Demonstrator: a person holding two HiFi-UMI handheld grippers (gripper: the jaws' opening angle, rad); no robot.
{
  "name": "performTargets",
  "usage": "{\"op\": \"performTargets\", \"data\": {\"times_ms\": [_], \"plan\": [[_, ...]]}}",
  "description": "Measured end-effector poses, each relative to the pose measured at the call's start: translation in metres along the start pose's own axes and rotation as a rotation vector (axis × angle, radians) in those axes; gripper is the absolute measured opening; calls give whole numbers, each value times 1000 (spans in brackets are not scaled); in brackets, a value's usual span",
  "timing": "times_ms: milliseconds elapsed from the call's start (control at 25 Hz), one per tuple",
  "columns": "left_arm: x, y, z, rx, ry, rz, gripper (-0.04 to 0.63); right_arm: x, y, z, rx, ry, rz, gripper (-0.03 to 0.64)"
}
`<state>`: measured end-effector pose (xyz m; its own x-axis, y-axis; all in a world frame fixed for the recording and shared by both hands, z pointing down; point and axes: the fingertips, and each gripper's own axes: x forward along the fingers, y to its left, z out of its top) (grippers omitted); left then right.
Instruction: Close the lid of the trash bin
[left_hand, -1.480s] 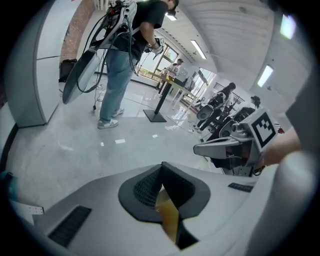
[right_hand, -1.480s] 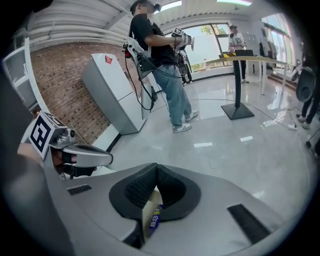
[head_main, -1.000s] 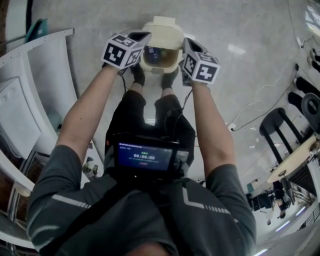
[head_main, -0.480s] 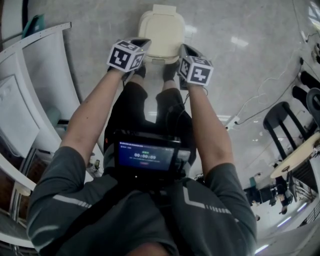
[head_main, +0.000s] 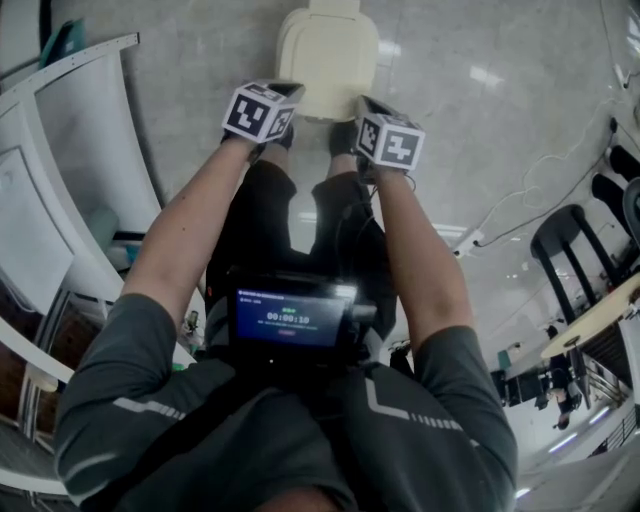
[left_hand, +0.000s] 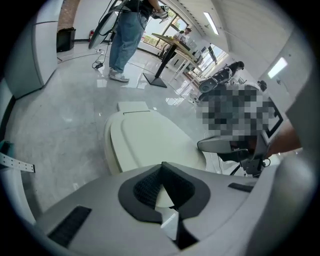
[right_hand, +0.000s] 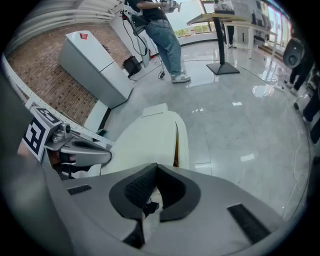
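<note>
The cream trash bin (head_main: 326, 58) stands on the floor just beyond the person's feet, and its lid (left_hand: 150, 142) lies flat down on it. A thin dark gap shows along the lid's right edge (right_hand: 176, 145). My left gripper (head_main: 284, 92) hovers at the bin's near left corner, its jaws shut with nothing in them. At the near right corner my right gripper (head_main: 362, 104) is held the same way, also shut and empty. In each gripper view the bin lies just past the closed tips, left gripper (left_hand: 162, 167) and right gripper (right_hand: 155, 170). Neither touches the lid.
A white curved counter (head_main: 70, 150) runs along the left. Black chairs (head_main: 590, 230) and a floor cable (head_main: 520, 215) are at the right. A person in jeans (left_hand: 125, 40) stands further off beside a pedestal table (right_hand: 220, 20); a white cabinet (right_hand: 95, 65) stands against a brick wall.
One second ago the lid stood open, showing the dark inside. It came down by half a second ago. Both grippers have since drawn slightly back toward the person.
</note>
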<state>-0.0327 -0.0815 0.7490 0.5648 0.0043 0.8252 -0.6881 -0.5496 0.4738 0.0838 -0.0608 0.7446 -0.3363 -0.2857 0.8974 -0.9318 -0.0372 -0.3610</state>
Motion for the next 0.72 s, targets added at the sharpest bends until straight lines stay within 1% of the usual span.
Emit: {"op": "performTargets", "data": {"times_ms": [120,240,440,640,720], "plan": [[7,1,-5,-4,4,12,3,8,1,-12,-50,44,4,11],[19,4,-13,-9,22,16,3,19,-3,-20,-33,70,13,11],[29,5,-26,59,70,34,3,32,-7,-33,-17,106,24,11],[47,6,-28,139,62,34,3,51,-15,-38,-12,111,44,11],[50,7,-31,135,72,34,3,52,-17,-41,-18,116,38,11]]}}
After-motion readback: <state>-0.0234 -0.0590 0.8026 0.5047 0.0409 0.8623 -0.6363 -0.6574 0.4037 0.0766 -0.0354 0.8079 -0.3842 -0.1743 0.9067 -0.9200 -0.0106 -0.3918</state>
